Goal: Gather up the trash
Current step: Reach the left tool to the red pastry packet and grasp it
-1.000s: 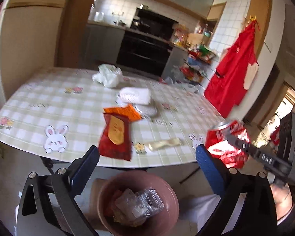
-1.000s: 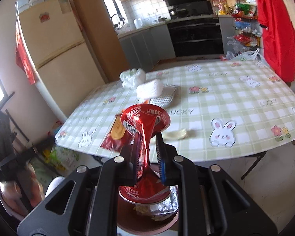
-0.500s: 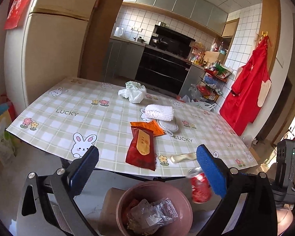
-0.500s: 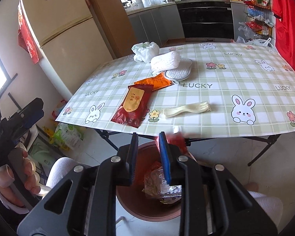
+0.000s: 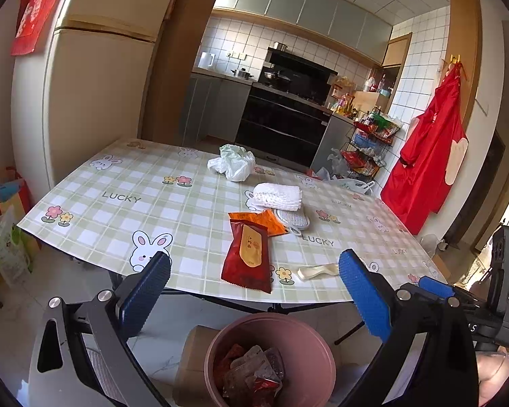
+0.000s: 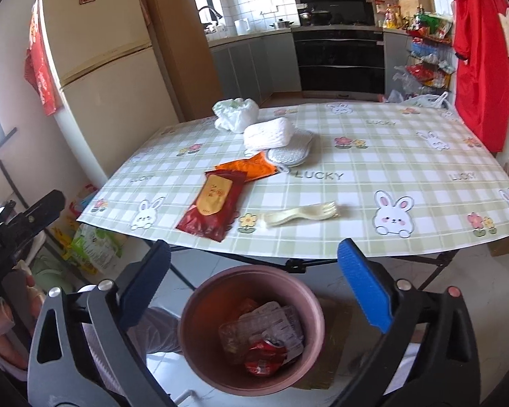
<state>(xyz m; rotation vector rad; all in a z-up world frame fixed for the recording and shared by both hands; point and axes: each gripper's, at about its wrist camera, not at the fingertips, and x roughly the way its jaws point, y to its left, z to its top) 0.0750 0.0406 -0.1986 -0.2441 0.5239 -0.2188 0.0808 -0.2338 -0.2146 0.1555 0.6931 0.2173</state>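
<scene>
- Both grippers, left (image 5: 254, 291) and right (image 6: 252, 283), hang over bin (image 6: 200, 305), jaws spread, empty.
- Crushed red cup (image 6: 264, 356) in bin.
- Red packet (image 6: 213, 205), fork (image 6: 302, 215) on table (image 6: 390, 149) beyond bin.

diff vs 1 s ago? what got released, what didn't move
The right gripper let go of the crushed red cup: clamped a second ago, it now lies in the pink bin, and the jaws have opened wide. The left gripper stayed open and empty. The red packet, plastic fork and white bag lie unmoved on the table.
</scene>
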